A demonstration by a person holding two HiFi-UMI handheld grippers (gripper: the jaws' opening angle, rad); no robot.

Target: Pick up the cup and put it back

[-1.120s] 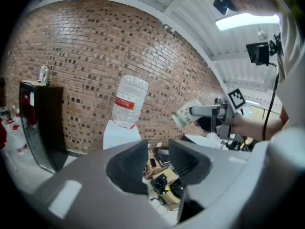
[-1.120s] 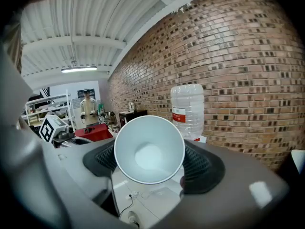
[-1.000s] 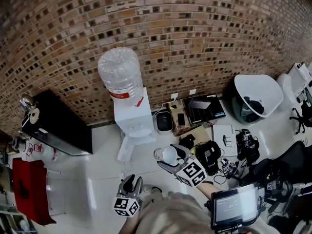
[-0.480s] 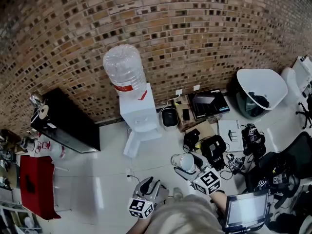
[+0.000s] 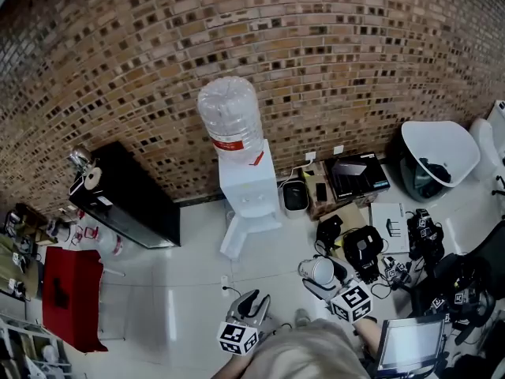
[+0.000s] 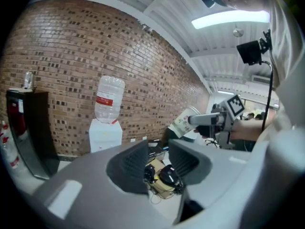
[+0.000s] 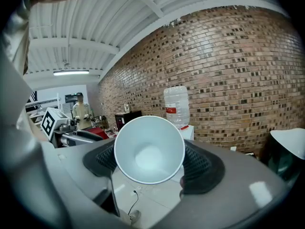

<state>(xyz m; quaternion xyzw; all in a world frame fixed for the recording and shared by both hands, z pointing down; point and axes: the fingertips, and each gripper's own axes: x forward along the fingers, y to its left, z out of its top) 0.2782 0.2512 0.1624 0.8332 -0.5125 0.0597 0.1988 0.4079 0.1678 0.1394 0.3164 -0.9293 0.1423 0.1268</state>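
Note:
A white paper cup [image 5: 319, 270] lies on its side between the jaws of my right gripper [image 5: 314, 273], low and right of centre in the head view. The right gripper view looks straight into the cup's empty mouth [image 7: 149, 150], with a black pad [image 7: 198, 165] pressed against each side. My left gripper [image 5: 252, 299] hangs over the pale floor to the left, open, with nothing between its fingers [image 6: 135, 163]. The left gripper view shows the cup [image 6: 184, 121] held out sideways by the right gripper [image 6: 215, 120]. The white water dispenser [image 5: 249, 189] with its clear bottle [image 5: 230, 115] stands by the brick wall.
A black cabinet [image 5: 128, 206] and a red stand [image 5: 69, 298] are at the left. Black cases, cables and spare gear [image 5: 364, 251] litter the floor at the right, beside a white tub chair [image 5: 439, 151]. A screen [image 5: 410, 343] sits at the bottom right. A person [image 7: 82, 111] stands far off.
The head view has shifted, so the dispenser now sits further right. Both grippers have slid right and lower in the view. The cup stays in the right gripper.

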